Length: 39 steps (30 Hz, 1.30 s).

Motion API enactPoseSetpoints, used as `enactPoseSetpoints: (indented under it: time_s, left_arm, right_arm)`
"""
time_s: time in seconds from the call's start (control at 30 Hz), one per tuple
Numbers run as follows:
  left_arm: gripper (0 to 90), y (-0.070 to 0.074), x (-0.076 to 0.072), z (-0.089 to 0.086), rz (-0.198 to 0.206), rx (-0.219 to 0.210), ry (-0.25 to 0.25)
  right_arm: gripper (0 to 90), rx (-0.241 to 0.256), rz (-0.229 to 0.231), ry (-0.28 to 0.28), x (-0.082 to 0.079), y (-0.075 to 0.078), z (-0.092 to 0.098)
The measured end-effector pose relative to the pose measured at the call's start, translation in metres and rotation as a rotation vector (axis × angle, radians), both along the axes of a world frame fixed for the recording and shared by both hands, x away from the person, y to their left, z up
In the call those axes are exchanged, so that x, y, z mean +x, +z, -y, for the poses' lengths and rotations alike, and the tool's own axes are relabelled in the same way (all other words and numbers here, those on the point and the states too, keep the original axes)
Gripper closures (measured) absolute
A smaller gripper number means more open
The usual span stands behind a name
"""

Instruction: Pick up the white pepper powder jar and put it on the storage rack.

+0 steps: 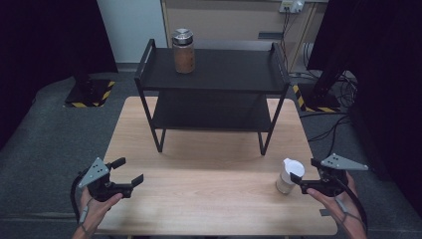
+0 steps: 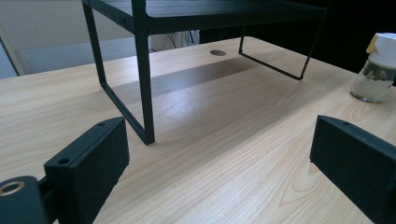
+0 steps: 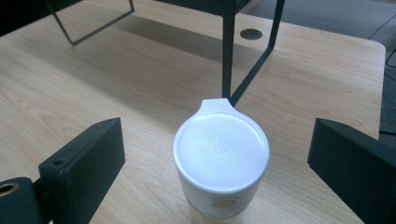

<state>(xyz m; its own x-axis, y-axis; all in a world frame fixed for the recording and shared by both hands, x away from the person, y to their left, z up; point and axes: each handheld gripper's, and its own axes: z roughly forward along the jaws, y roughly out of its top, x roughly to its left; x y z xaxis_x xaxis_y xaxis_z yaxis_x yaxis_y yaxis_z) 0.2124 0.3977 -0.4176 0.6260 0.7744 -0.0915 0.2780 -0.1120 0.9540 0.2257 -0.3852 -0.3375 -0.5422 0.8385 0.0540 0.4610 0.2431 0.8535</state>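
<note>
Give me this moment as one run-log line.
right tongs: open, astride white-lidded clear jar, not gripping | left tongs: open, empty, over light wooden table | brown jar with metal lid: on black metal shelf rack

No readable text anywhere; the white lid [image 3: 221,151] bears only a small embossed mark of slanted strokes.

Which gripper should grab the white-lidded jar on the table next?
Right. The right gripper is open right beside the white-lidded jar, and in its own view the jar stands between its jaws. The left gripper, also open, is at the table's opposite side.
</note>
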Motion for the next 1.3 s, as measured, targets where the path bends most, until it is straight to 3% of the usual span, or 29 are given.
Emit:
enactPoseSetpoints:
  time_s: [0.37, 0.63, 0.77, 0.9, 1.03, 1.3]
  left_arm:
    - [3.8, 0.0, 0.001, 0.001, -0.005, 0.01, -0.005]
    - [3.8, 0.001, 0.0, 0.0, -0.002, 0.01, -0.004]
    - [3.8, 0.0, 0.0, -0.001, -0.005, 0.012, -0.001]
    - [3.8, 0.0, -0.001, -0.001, -0.002, 0.01, -0.002]
    - [3.8, 0.0, -0.001, -0.001, -0.002, 0.011, -0.001]
    - [3.8, 0.0, -0.001, -0.002, -0.004, 0.009, 0.001]
  right_arm:
    - [8.0, -0.001, -0.049, 0.008, 0.016, -0.02, -0.006]
    - [15.6, -0.022, -0.064, -0.027, 0.021, -0.03, -0.014]
    - [20.9, -0.027, -0.058, -0.024, 0.022, -0.034, -0.016]
    - [29.9, -0.042, -0.023, -0.025, 0.019, -0.037, -0.019]
    - [31.0, -0.076, -0.007, -0.031, 0.016, -0.037, -0.025]
    - [31.4, -0.084, 0.004, -0.037, 0.013, -0.038, -0.028]
